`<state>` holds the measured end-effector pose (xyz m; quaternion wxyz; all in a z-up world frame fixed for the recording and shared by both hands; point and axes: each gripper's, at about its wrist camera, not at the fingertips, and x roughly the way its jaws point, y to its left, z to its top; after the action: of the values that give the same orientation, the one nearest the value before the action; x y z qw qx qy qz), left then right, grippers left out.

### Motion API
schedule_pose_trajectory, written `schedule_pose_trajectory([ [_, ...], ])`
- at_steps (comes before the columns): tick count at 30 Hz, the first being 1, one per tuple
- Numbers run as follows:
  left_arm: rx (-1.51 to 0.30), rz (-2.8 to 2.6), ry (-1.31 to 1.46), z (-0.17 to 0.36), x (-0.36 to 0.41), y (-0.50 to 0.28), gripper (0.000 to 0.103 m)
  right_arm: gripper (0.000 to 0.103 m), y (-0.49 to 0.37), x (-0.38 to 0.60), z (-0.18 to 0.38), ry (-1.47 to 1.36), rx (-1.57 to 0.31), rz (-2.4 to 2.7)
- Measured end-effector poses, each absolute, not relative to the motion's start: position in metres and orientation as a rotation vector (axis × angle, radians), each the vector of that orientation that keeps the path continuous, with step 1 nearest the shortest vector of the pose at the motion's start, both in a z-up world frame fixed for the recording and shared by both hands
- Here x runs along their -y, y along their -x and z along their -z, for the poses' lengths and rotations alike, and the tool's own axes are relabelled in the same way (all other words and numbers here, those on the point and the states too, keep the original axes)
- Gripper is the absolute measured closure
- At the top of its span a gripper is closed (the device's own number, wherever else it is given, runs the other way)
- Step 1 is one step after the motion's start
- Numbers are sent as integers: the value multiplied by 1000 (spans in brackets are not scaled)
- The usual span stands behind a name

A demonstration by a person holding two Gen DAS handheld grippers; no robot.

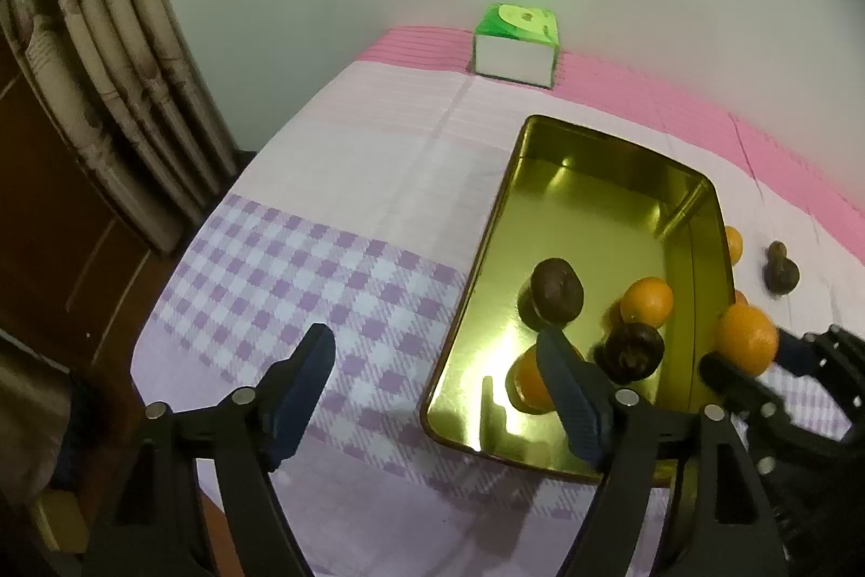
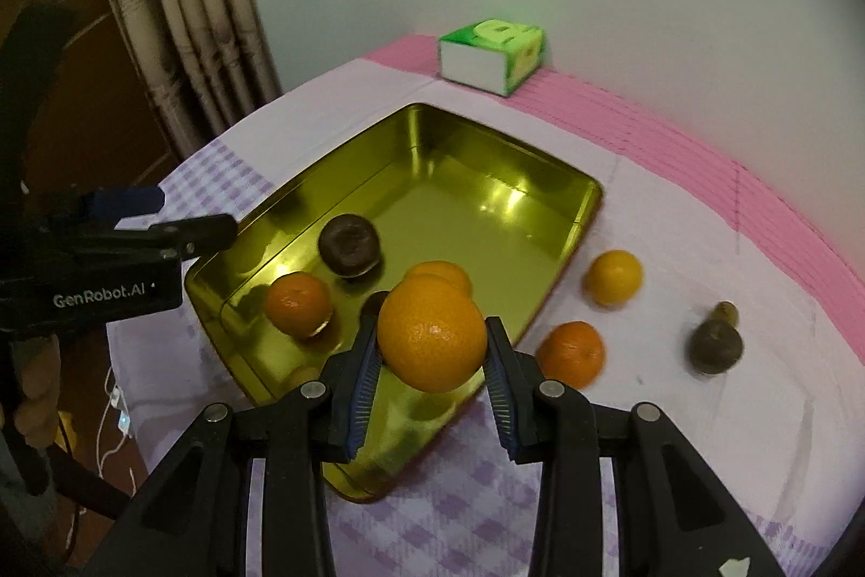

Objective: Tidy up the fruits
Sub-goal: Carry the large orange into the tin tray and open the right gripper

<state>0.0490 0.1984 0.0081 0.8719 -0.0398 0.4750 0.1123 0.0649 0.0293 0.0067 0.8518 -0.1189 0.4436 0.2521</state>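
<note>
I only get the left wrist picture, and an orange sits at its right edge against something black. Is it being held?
Observer: Yes. The right gripper has the orange between its fingers, above the near edge of the gold tray.
Operator: How many oranges are outside the tray?
Observer: Two on the cloth to its right: a yellower one and a deeper orange one.
Operator: Anything written on the other gripper?
Observer: The left gripper's body reads GenRobot.AI.

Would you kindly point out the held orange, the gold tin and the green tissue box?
held orange (image 2: 431, 339): right wrist view, centre of its peel.
gold tin (image 2: 476, 220): right wrist view, bare floor.
green tissue box (image 2: 476, 70): right wrist view, white side.
</note>
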Motion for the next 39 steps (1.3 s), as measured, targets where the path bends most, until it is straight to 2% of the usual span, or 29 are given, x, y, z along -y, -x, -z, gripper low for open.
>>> schedule_pose_trajectory([
  [23, -1006, -268, 116, -5, -206, -50, 24, 68, -70, -49, 26, 301, -1003, -542],
  [39, -1012, -260, 104, 1, -201, -48, 24, 67, -69, -38, 8, 241, -968, -552],
])
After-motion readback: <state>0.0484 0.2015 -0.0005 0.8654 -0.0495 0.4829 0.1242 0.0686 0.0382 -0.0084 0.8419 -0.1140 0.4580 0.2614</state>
